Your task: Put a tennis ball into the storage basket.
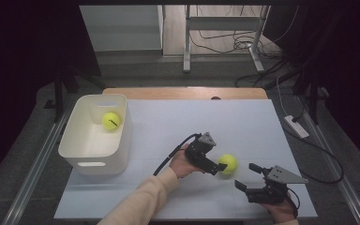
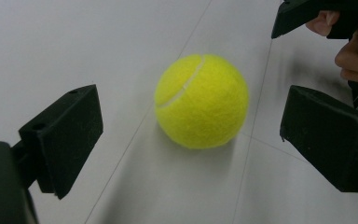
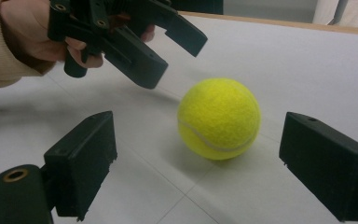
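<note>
- White bin (image 1: pixel 95 154) at the table's left holds one tennis ball (image 1: pixel 111 121).
- Second tennis ball (image 1: pixel 228 163) lies on the table, near right.
- Left gripper (image 1: pixel 221 167) released, jaws flanking it without touching.
- Right gripper (image 1: pixel 247 176) spread wide, nearby.

Bare table (image 1: pixel 206 117) around tennis ball (image 1: pixel 228 163)

**Cut off and covered**

In the high view the left gripper (image 1: pixel 219 165) covers the near edge of the tennis ball (image 1: pixel 228 163), so contact there cannot be told. The right gripper (image 1: pixel 246 176) is held by a hand (image 1: pixel 281 211) cropped at the bottom edge. The second ball's (image 1: pixel 111 121) dark marking is too small to read.
</note>
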